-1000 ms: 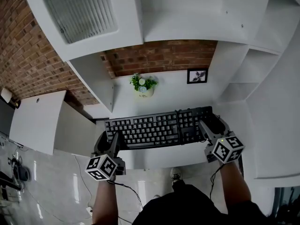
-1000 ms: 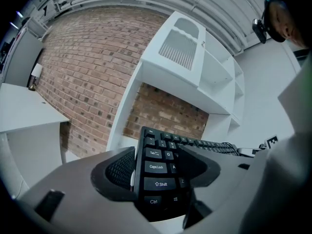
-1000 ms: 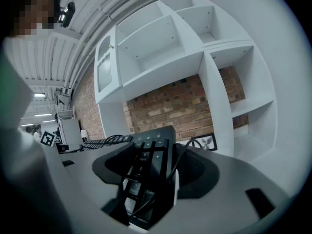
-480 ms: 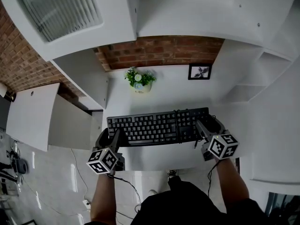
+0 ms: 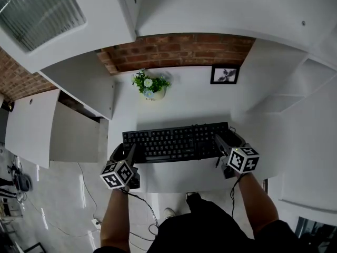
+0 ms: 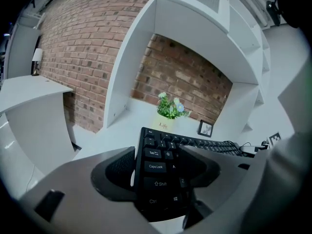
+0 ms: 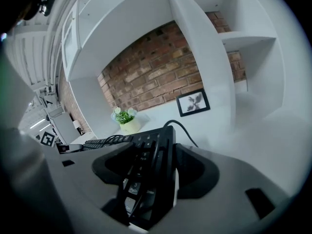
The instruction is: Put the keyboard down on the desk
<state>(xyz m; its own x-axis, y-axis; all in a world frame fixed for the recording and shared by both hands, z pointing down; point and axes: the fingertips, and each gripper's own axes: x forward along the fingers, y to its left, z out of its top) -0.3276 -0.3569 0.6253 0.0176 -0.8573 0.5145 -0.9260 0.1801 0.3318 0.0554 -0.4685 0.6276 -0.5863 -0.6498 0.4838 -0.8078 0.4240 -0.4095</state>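
A black keyboard [image 5: 176, 142] stretches across the front half of the white desk [image 5: 184, 101], level with the desk's front edge. My left gripper [image 5: 128, 156] is shut on its left end, with the Ctrl and Shift keys of the keyboard [image 6: 163, 172] between the jaws. Its right end, the number-pad side of the keyboard [image 7: 148, 172], is clamped by my right gripper [image 5: 225, 144]. The keyboard's cable [image 7: 183, 130] runs back over the desk. Whether the keyboard rests on the desk or hangs just above it, I cannot tell.
A small potted plant [image 5: 149, 86] and a framed picture [image 5: 225, 75] stand at the back against the brick wall [image 5: 179, 49]. White shelf walls [image 5: 87, 83] flank the desk on both sides. A lower white desk [image 5: 29, 125] is at the left.
Both grippers and the keyboard have moved forward over the desk, towards the plant. Both ends stay gripped.
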